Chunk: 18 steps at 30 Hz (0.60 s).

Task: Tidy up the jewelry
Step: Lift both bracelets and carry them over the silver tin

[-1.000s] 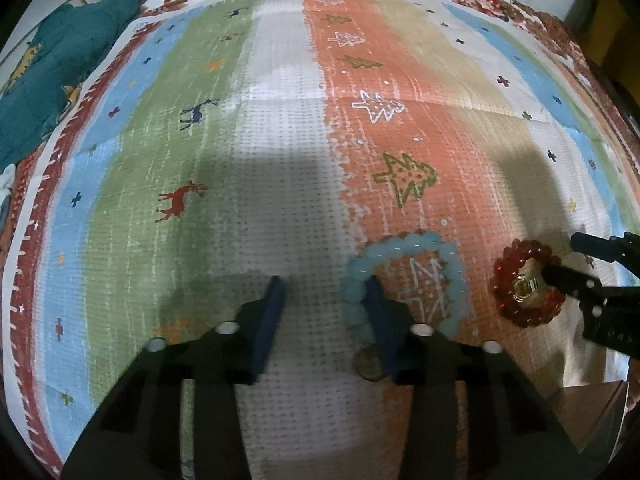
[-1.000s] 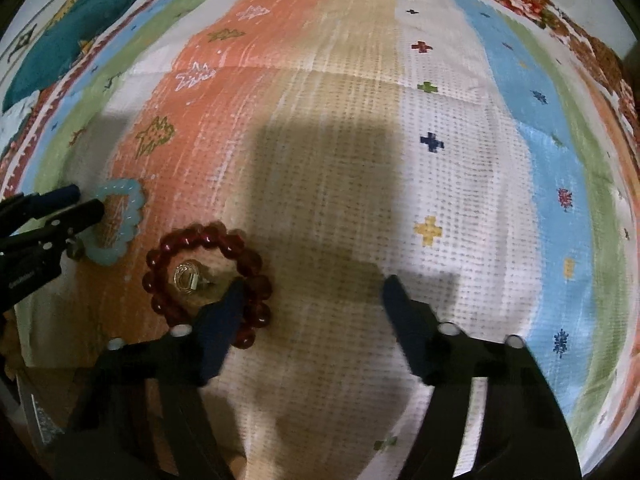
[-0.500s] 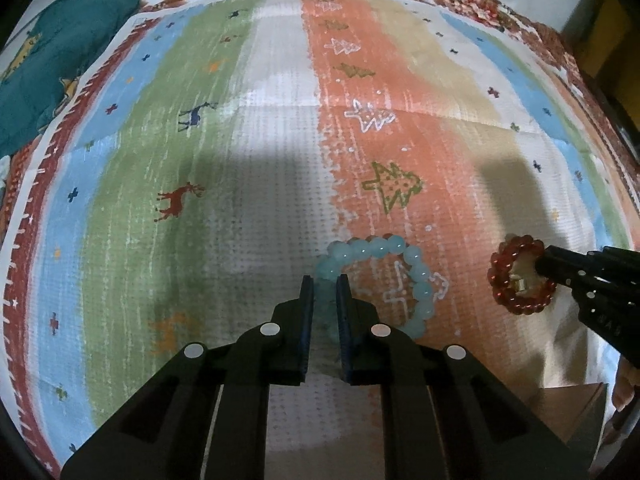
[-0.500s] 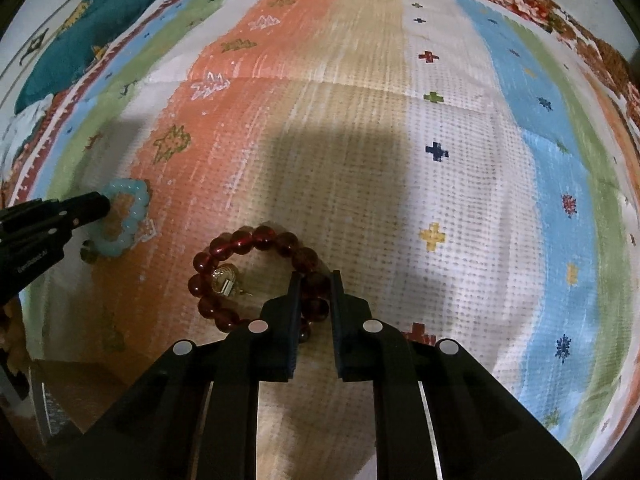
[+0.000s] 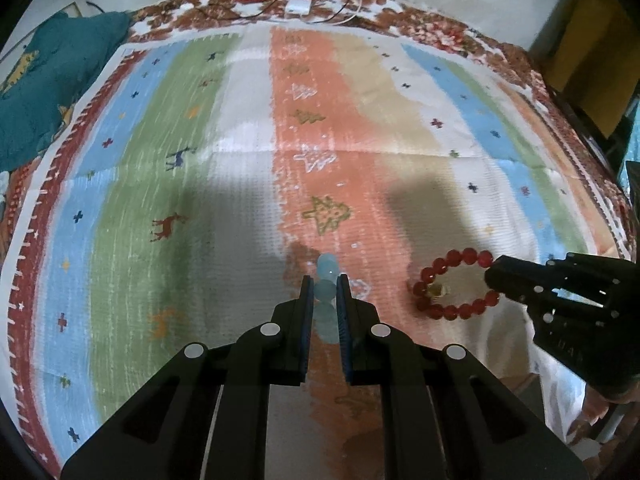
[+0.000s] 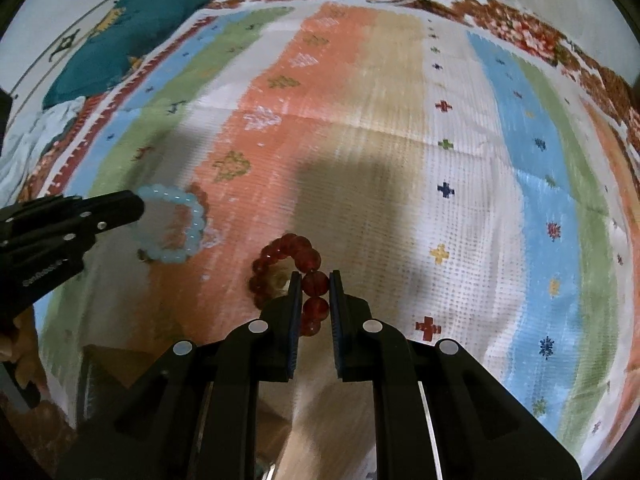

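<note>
Teal fabric (image 5: 48, 92) lay bunched at the far left, off the edge of the striped cloth (image 5: 248, 184) that covered the surface. Nearer the middle, the left gripper (image 5: 325, 292) pointed steeply down with its jaws drawn in narrow on the pale blue bead bracelet (image 5: 326, 280). From that wrist the beads showed edge-on between the blue pads (image 5: 306, 312), stacked along the fingers; from the right wrist the same bracelet (image 6: 176, 224) showed as a full ring hanging out from the fingertips, so it was pinched at one side of the loop with the rest dangling free, apparently clear of the cloth.

Just to the right, the right gripper (image 6: 314, 288) had its jaws equally narrow on the dark red bead bracelet (image 6: 296, 264). Two or three beads sat between its pads, and the loop extended forward and to the left of the fingers, towards the blue one. A small gold-coloured piece showed inside the red ring, though what it was I could not tell.

Each hand carried its own bracelet, the two loops near but apart, both hanging below the fingertips. No tray or box was in view, so where to set them down could not be judged.
</note>
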Tool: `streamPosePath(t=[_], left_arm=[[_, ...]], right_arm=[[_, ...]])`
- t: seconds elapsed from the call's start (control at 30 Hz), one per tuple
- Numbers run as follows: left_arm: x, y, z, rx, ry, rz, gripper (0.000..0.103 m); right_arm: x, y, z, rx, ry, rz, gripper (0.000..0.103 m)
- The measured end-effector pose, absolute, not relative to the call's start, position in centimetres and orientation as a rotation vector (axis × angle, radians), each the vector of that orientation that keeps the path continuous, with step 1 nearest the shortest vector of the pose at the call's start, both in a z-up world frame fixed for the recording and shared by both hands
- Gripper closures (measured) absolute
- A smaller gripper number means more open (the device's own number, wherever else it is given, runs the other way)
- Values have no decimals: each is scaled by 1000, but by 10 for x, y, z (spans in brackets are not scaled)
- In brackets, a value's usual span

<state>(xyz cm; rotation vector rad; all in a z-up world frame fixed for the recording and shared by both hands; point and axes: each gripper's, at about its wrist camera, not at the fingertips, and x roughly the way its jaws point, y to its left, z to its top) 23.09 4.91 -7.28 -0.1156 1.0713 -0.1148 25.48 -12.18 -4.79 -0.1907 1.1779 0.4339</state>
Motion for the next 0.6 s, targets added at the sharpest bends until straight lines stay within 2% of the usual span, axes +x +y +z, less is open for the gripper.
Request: streamPosePath(t=[0.6], left_arm=[[204,45,-43,-146,999,-170,92]], right_arm=[[230,-129,-14,-157,1111,470,89]])
